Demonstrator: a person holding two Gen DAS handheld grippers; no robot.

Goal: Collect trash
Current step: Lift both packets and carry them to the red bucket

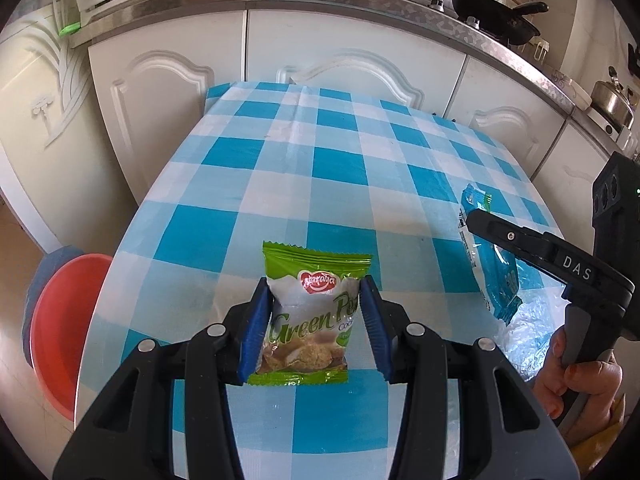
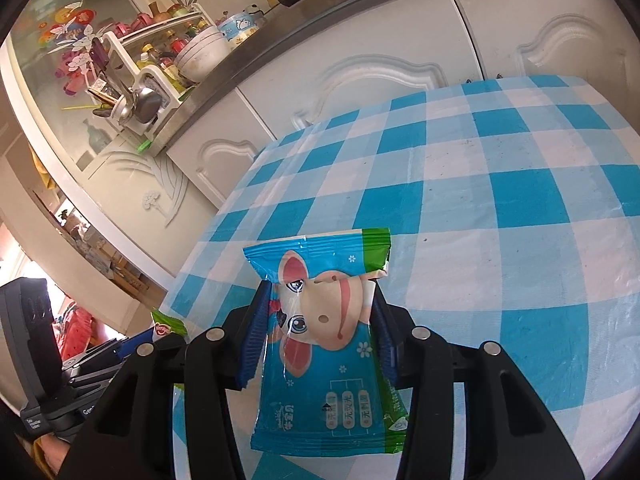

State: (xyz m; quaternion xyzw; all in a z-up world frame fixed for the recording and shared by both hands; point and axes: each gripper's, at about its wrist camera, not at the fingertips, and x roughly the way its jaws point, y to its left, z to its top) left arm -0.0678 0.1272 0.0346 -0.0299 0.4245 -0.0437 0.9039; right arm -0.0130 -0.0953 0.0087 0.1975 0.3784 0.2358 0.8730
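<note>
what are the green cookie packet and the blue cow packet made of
Green cookie packet: looks like thin glossy plastic film, with crimped serrated end seals and glare. Blue cow-print packet: the same kind of shiny film, judging by its wrinkles and a reflective seam.

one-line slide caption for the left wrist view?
Left gripper shut on a green cookie packet above the blue-and-white checked tablecloth; red plastic basin sits below-left.
</note>
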